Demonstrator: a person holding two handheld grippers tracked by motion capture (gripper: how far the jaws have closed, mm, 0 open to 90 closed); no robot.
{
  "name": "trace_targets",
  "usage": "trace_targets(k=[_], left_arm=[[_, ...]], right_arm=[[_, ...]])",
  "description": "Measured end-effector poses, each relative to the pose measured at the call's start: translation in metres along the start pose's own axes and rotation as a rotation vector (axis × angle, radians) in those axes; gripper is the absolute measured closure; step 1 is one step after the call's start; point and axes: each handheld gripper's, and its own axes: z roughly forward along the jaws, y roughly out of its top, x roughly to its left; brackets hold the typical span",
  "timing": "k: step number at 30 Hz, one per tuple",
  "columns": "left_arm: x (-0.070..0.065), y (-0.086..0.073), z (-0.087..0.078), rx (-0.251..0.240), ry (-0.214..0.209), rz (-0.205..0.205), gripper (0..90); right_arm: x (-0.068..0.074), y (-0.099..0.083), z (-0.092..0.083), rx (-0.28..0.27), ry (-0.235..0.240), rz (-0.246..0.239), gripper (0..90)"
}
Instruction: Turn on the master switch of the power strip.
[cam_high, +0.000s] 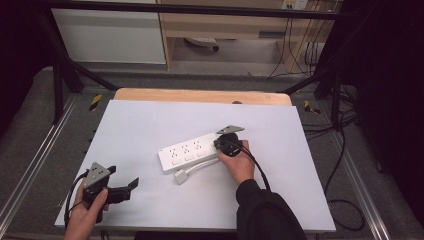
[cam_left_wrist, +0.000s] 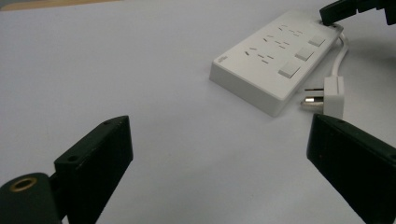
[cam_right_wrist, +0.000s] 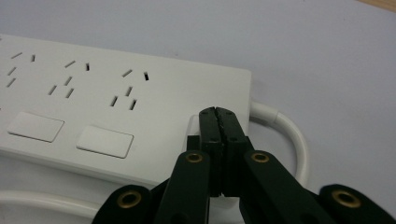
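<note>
Right tongs (cam_right_wrist: 219, 112) pressed together, tips down on the third rocker switch (cam_right_wrist: 195, 125) of the white power strip (cam_high: 187, 151), at the end where the cord (cam_right_wrist: 289, 135) leaves. Left tongs (cam_high: 131, 184) spread wide, empty, well off to the near left of the strip, with its plug (cam_left_wrist: 332, 95) lying loose just ahead of the right-hand jaw.

Risks, as judged: tips skidding off the switch edge; strip sliding or tipping under an off-centre push, nothing bracing it; cord snagging.

Small mark on the strip's far corner, too blurred to read.
</note>
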Motion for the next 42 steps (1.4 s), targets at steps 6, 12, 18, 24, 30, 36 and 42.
trace_targets(k=[6, 12, 18, 24, 30, 36, 42], left_arm=[[0.0, 0.0, 0.0, -0.001, 0.003, -0.001, 7.0], [0.0, 0.0, 0.0, 0.004, 0.003, 0.002, 7.0], [0.001, -0.001, 0.0, 0.003, 0.003, -0.002, 7.0], [0.001, -0.001, 0.0, 0.004, 0.007, -0.004, 7.0], [0.001, -0.001, 0.0, 0.003, 0.011, -0.005, 6.8], [0.001, -0.001, -0.001, -0.003, 0.012, -0.01, 6.8], [0.001, 0.0, -0.001, -0.005, 0.012, -0.008, 6.8]], right_arm=[[-0.001, 0.001, 0.0, 0.006, 0.004, -0.01, 90.0], [0.0, 0.0, 0.0, 0.0, 0.001, -0.017, 90.0], [0.001, 0.0, -0.001, -0.007, 0.028, -0.016, 90.0], [0.0, 0.005, -0.007, -0.039, 0.043, 0.002, 90.0], [-0.002, 0.01, -0.012, -0.057, 0.04, 0.024, 85.3], [-0.005, 0.015, -0.012, -0.071, 0.038, 0.066, 60.7], [-0.004, 0.024, -0.016, -0.077, 0.007, 0.077, 29.4]])
